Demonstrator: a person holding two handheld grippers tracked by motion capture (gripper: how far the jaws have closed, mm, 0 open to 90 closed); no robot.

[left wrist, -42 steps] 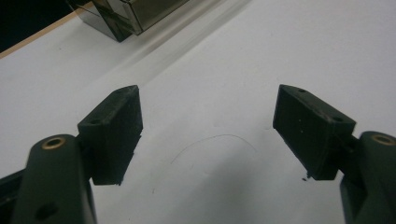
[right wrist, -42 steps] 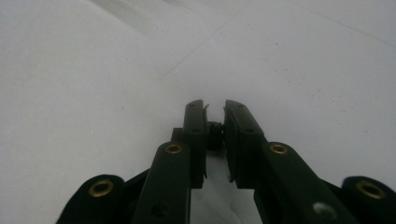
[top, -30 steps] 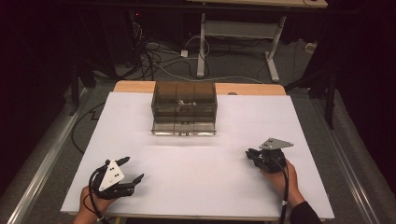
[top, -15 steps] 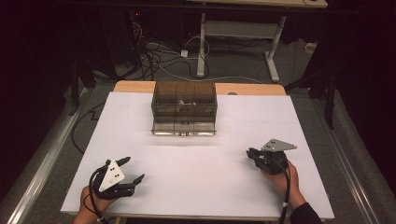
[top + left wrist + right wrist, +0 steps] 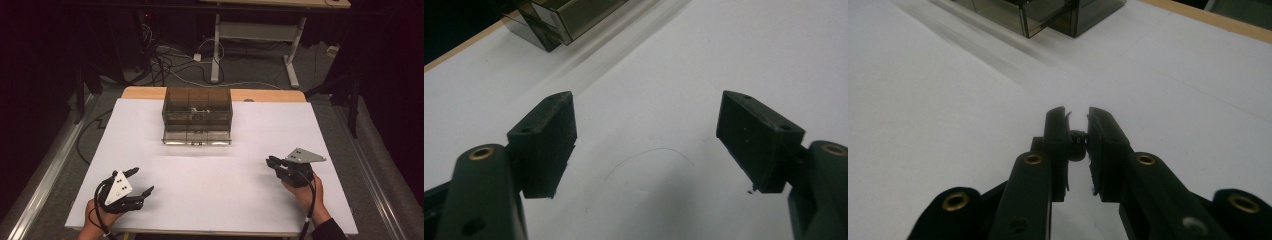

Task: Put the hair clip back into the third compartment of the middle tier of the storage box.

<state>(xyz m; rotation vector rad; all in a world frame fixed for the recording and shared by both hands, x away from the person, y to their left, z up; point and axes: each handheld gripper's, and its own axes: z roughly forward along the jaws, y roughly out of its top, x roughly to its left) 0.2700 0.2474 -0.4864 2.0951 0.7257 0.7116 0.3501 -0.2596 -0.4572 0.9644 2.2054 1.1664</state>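
White table sheet (image 5: 210,175) bare across the middle; smoked plastic drawer box (image 5: 197,115) stands at the far edge, centred, its bottom drawer pulled out a little toward the person, likely for access. Left gripper (image 5: 142,182) rests near left, jaws spread wide, nothing between. Right gripper (image 5: 1077,131) near right, clamped on a small dark object (image 5: 1078,138), aimed toward the box.

Left gripper (image 5: 131,186): black body, blocky black pads, brass-coloured pivot bushings, white three-cornered plate with small dark holes, thin black cable looping at the wrist. Right gripper (image 5: 274,163): black body, brass bushings, grey three-cornered plate, black cable trailing along a dark sleeve (image 5: 330,231).
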